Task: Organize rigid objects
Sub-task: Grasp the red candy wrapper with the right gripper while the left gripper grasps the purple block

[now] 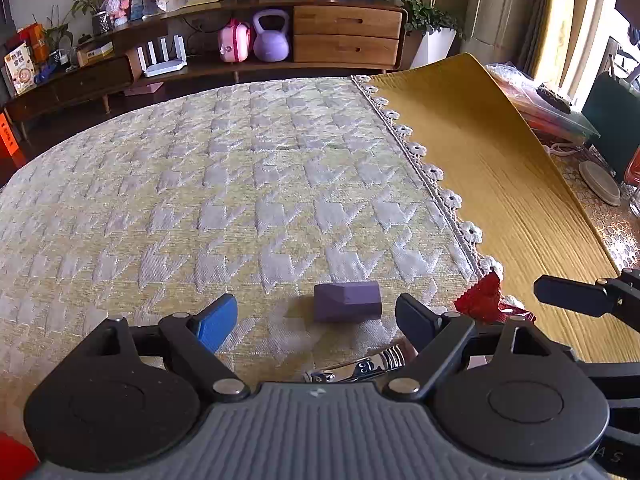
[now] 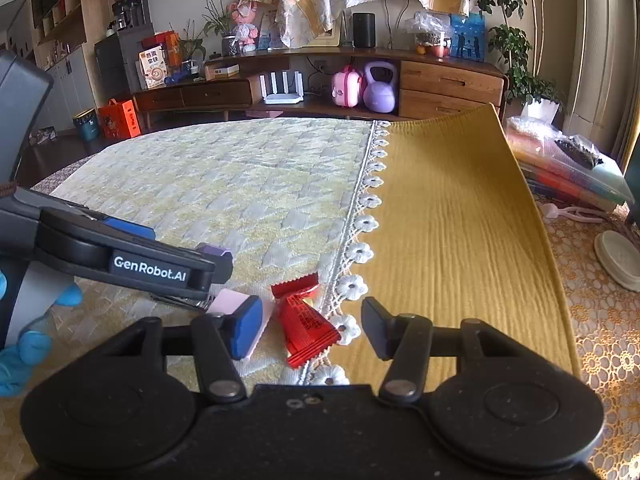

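My left tongs (image 1: 316,316) gape apart around the purple block (image 1: 346,301); my right tongs (image 2: 312,326) stand apart straddling the red candy (image 2: 306,326), lengthwise between them at the tabletop's near edge.

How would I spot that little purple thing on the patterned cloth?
Start at the pale houndstooth tablecloth and follow it toward its lace-flower border, where the mustard cloth begins. Just short of that border lies the purple block, a small faceted chunk. Its neighbours are a red candy wrapper, a metal nail clipper and a flat pink piece; only it is purple.
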`<state>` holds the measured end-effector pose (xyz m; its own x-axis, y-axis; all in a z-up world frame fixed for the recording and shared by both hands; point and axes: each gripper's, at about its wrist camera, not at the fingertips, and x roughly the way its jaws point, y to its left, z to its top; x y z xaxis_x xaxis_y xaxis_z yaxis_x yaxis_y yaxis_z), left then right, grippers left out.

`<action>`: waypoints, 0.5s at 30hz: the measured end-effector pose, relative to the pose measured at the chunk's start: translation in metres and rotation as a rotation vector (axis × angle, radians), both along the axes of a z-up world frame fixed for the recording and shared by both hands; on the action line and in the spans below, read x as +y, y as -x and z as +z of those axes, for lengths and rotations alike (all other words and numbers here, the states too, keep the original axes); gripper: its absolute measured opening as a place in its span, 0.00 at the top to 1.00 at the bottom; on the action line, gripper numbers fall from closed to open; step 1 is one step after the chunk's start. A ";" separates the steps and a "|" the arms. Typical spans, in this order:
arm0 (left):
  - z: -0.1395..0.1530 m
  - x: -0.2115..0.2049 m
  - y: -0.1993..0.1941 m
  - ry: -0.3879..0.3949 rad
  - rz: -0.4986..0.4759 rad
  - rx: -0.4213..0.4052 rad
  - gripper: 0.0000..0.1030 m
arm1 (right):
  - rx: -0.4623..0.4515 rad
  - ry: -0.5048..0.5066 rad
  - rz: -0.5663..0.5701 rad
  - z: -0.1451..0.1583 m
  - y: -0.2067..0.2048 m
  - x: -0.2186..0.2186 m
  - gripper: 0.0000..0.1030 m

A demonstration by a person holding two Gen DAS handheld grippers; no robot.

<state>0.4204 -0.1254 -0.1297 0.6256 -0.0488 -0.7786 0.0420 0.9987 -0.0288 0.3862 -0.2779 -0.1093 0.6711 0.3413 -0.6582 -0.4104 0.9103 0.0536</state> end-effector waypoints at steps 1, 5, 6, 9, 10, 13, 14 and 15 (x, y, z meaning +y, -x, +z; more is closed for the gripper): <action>-0.001 0.001 -0.002 0.006 0.002 0.001 0.16 | 0.004 -0.003 0.001 -0.001 -0.001 0.001 0.53; -0.007 0.001 -0.003 0.008 0.004 0.001 0.16 | 0.011 -0.009 -0.006 -0.006 -0.005 0.003 0.56; -0.008 0.000 -0.003 0.006 0.004 -0.006 0.16 | 0.011 -0.014 -0.012 -0.007 -0.005 0.003 0.56; -0.008 0.000 -0.004 0.002 0.003 -0.019 0.20 | 0.017 -0.037 -0.028 -0.009 -0.008 0.001 0.56; -0.009 0.000 -0.004 -0.002 0.003 -0.024 0.25 | 0.019 -0.044 -0.031 -0.009 -0.009 0.001 0.57; -0.008 0.000 -0.004 -0.006 0.001 -0.042 0.38 | 0.014 -0.053 -0.037 -0.010 -0.011 0.001 0.61; -0.007 0.000 -0.003 -0.005 0.001 -0.045 0.40 | 0.013 -0.057 -0.039 -0.011 -0.011 0.001 0.63; -0.007 0.000 -0.003 -0.007 0.000 -0.051 0.47 | 0.013 -0.060 -0.040 -0.011 -0.011 0.001 0.67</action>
